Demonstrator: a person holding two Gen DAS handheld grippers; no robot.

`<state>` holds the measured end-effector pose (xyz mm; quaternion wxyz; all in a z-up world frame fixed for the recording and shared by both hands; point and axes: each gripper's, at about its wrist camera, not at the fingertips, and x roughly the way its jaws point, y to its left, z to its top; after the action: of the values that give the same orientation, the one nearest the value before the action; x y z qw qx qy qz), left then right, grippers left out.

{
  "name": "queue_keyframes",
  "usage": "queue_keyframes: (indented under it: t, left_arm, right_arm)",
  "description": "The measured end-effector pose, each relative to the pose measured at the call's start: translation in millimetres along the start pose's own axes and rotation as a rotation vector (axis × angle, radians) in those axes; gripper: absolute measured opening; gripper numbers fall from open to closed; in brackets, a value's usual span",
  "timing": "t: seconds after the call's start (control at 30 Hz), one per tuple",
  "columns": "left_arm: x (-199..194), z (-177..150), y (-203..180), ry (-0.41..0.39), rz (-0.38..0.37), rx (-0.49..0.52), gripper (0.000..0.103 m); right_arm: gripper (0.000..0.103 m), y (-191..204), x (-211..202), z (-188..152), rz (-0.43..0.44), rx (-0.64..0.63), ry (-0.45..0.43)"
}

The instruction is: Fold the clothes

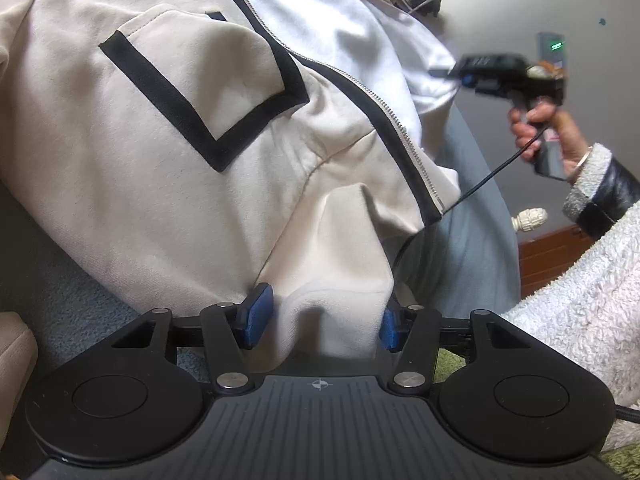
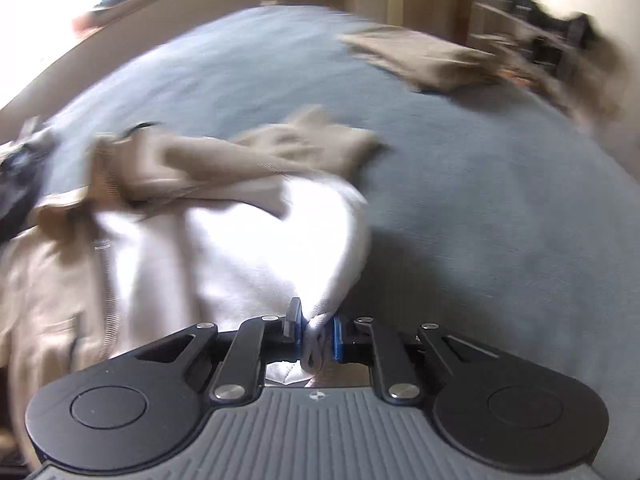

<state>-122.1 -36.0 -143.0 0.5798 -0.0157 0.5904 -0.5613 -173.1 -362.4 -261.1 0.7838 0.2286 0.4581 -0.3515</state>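
Cream fleece with black trim fills your left wrist view: a zip jacket (image 1: 192,128) spread over the blue-grey bed cover (image 1: 476,248). Far left, a beige corner (image 1: 12,356) pokes in at the edge; what it belongs to you cannot tell. A black-edged flap lies on the jacket's front, and the zip (image 1: 404,136) runs diagonally down to the right, with the white lining showing beyond it.

Your left gripper (image 1: 320,320) stands about half open, and a thick bunched fold of the jacket's lower edge fills the gap between its blue pads (image 1: 254,316). Both pads press against the cloth, so you have hold of it.

To the right in the same view, your right hand (image 1: 540,132) grips the other tool's handle, cable trailing down to the jacket's hem. A fluffy white sleeve (image 1: 580,308) with a dark cuff sits at the far right.

The right wrist view is smeared by motion. Left and centre, the jacket lies rumpled, tan outside, white lining up. Your right gripper (image 2: 316,334) is nearly closed, its pads pinching a thin twist of the white lining. Right of it, bare bed cover. Farther back on the right, a folded tan garment (image 2: 424,60) lies well apart from the jacket.
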Motion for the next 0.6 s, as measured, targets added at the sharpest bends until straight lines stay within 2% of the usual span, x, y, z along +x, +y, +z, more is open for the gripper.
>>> queue_keyframes:
  t: [0.1,0.17,0.23,0.3,0.37,0.4,0.47,0.57,0.6]
  left_arm:
    - [-2.4,-1.6,0.6,-0.001,-0.006,-0.007,0.054]
    - [-4.8,-3.3,1.3,-0.004,-0.006,-0.010,0.054]
    - [-6.7,-4.9,3.0,-0.009,-0.008,-0.017,0.054]
    - [-6.4,-5.9,4.5,-0.014,-0.012,-0.023,0.054]
    - [-6.1,-7.0,4.1,-0.019,-0.014,-0.025,0.054]
    - [-6.1,-7.2,4.0,-0.020,-0.014,-0.023,0.054]
    - [-5.7,-6.6,3.6,-0.022,-0.012,-0.022,0.054]
    - [-4.5,-6.4,3.3,-0.032,-0.010,-0.036,0.053]
    - [-4.1,-6.2,3.1,-0.034,-0.008,-0.044,0.053]
  right_arm:
    - [0.035,-21.8,30.7,-8.9,-0.202,0.006,0.084]
    - [0.058,-38.1,31.3,-11.8,-0.274,0.048,0.062]
    - [0.060,-55.0,25.0,-12.5,-0.353,0.109,0.026]
    - [0.060,-74.4,6.4,-9.7,-0.397,0.211,-0.037]
    - [0.060,-90.2,-17.3,-5.8,-0.343,0.317,-0.119]
    - [0.060,-92.1,-27.1,-3.2,-0.257,0.351,-0.154]
    - [0.060,-74.9,-35.8,3.9,-0.035,0.324,-0.179]
    - [0.060,-16.3,-27.3,17.5,0.282,0.153,-0.094]
    - [0.060,11.1,-20.5,20.1,0.352,0.077,-0.051]
